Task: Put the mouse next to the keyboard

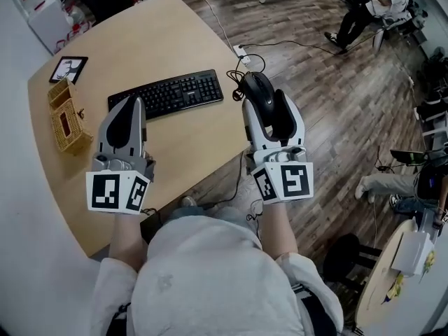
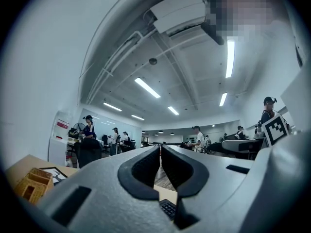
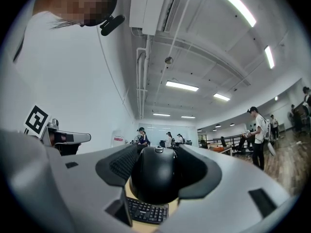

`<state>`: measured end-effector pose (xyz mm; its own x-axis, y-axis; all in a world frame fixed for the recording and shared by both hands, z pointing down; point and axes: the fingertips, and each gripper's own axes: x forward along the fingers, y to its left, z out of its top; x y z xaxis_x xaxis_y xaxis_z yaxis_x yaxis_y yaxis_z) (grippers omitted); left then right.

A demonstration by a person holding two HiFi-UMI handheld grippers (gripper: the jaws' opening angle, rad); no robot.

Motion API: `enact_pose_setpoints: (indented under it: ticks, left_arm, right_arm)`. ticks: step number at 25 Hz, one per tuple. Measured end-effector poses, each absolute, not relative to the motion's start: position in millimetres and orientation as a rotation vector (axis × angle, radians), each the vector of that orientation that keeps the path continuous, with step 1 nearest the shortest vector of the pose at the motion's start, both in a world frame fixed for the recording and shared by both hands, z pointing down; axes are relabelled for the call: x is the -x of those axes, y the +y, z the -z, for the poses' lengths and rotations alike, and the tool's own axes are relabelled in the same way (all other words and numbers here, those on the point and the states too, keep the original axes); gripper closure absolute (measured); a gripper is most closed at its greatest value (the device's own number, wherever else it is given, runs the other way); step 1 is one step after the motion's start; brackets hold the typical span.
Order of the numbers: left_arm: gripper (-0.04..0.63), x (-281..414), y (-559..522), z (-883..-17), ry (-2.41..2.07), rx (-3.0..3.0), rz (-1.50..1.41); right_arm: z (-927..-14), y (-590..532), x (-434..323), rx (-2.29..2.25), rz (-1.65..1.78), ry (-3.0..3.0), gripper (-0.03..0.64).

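A black keyboard [image 1: 165,93] lies at a slant on the wooden table [image 1: 140,40]. My right gripper [image 1: 266,101] is shut on a black mouse [image 1: 257,89], held in the air just right of the keyboard's right end, over the table's edge. In the right gripper view the mouse [image 3: 155,176] fills the space between the jaws, with the keyboard [image 3: 143,211] below it. My left gripper [image 1: 133,105] hovers in front of the keyboard's left part, jaws shut on nothing. In the left gripper view a corner of the keyboard [image 2: 168,208] shows under the gripper [image 2: 160,154].
A wicker basket [image 1: 66,115] and a small framed picture [image 1: 68,68] sit at the table's left side. Cables and a power strip [image 1: 241,51] lie on the wooden floor beyond the table's curved right edge. People sit at the far right.
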<state>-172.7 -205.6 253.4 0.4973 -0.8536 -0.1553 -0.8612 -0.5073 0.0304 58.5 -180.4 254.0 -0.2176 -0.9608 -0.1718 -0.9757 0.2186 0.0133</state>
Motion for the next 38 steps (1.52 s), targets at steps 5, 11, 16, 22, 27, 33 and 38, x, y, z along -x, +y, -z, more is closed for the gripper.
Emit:
enact_pose_setpoints:
  ticks: [5, 11, 16, 22, 27, 33, 38]
  left_arm:
    - [0.577, 177.6, -230.3, -262.1, 1.529, 2.714, -0.240]
    - [0.577, 172.6, -249.7, -274.1, 1.539, 2.743, -0.234]
    - [0.577, 169.8, -261.0, -284.1, 1.601, 2.725, -0.210]
    - [0.577, 160.8, -279.1, -292.8, 1.705, 2.683, -0.186]
    - [0.577, 145.0, -290.9, -302.5, 1.763, 2.671, -0.170]
    - [0.577, 130.8, -302.6, -321.0, 1.821, 2.678, -0.118]
    - [0.577, 126.8, -310.5, -333.5, 1.874, 2.669, -0.075]
  right_arm:
    - [-259.4, -196.7, -60.5, 1.937, -0.164, 2.328, 0.360]
    - [-270.2, -222.0, -69.5, 1.970, -0.144, 2.339, 0.360]
    - [-284.9, -249.5, -82.0, 1.961, -0.105, 2.367, 0.360]
    - [-308.4, -296.2, -99.4, 1.933, -0.037, 2.430, 0.360]
    - [-337.9, -335.6, -114.5, 1.920, 0.023, 2.494, 0.360]
    - [-380.5, -375.7, -132.6, 1.943, 0.112, 2.538, 0.360]
    - [-412.5, -403.2, -140.4, 1.960, 0.170, 2.577, 0.360]
